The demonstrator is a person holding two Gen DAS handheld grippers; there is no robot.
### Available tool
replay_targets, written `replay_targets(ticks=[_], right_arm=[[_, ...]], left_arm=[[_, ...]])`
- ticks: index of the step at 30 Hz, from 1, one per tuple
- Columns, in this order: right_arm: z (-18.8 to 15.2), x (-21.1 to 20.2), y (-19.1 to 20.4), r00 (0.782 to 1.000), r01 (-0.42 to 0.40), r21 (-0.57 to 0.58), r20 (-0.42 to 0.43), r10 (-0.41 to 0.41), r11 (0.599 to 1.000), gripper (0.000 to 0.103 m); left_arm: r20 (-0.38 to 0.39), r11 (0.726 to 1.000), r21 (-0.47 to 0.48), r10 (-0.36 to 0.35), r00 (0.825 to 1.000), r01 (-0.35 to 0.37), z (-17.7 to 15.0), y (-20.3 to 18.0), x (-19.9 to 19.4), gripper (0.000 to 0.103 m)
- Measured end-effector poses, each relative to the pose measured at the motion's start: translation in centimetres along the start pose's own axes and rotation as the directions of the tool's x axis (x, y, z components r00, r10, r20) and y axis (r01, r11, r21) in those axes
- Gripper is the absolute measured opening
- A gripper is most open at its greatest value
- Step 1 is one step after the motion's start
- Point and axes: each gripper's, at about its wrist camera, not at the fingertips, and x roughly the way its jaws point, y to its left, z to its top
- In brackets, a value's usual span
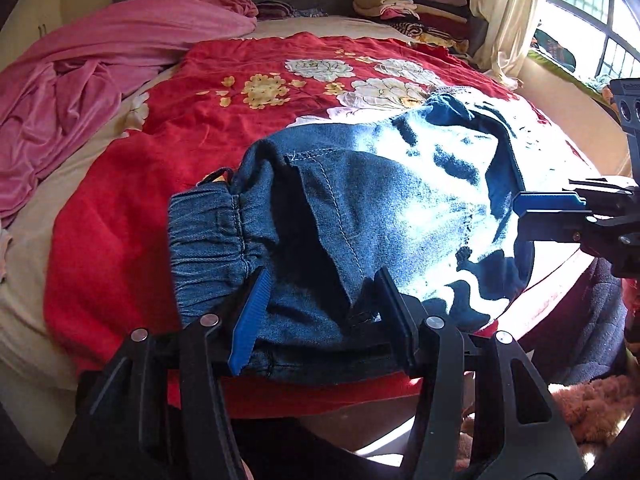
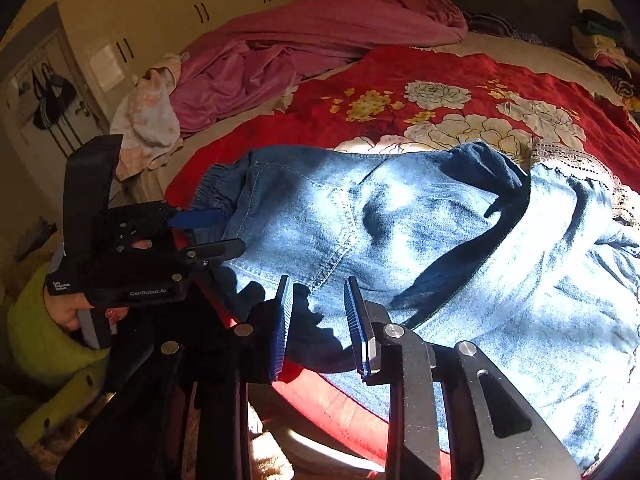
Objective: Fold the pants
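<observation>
Sunlit bed (image 1: 100,320), curtained window (image 1: 580,12)

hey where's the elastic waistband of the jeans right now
In the left wrist view the elastic waistband lies at the jeans' left end on the red floral blanket, just left of the left hand-held gripper.

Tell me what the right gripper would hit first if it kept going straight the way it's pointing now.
Most likely the jeans. The right gripper points down at the denim lying on the red floral blanket, its jaws parted with no cloth pinched between them. How far off the fabric is can't be judged.
</observation>
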Motion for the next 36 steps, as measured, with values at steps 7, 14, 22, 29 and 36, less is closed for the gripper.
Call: replay_targets(ticks=[7,14,22,29,36], right_arm=[[-2.7,2.7,-2.6,0.996,0.043,0.124,-0.089,-0.032,0.991,0.028],[-2.0,-2.2,-2.5,0.999,0.03,0.139,0.038,-0.035,0.99,0.036],[-2.5,-7.3,-5.7,0.978,0.139,0.216,0.124,-0.168,0.967,0.055],[-3.4,-8.9,-8.0,0.961,0.191,0.278,0.143,-0.237,0.941,0.064],[-3.1,-9.6,-10.9,0.946,0.234,0.314,0.144,-0.29,0.92,0.072]], left_arm=[[0.018,0.999,-0.031,-0.034,0.999,0.035,-0.2,0.7,0.3,0.047],[0.086,0.997,-0.048,-0.056,0.995,0.06,0.3,0.3,-2.3,0.05],[0.147,0.997,-0.002,-0.075,0.986,0.076,2.6,-2.4,-5.8,0.059],[0.101,0.983,0.022,-0.186,0.977,0.185,4.4,-5.9,-3.9,0.06],[0.026,0.952,0.069,-0.302,0.953,0.299,5.1,-10.4,-0.6,0.06]])
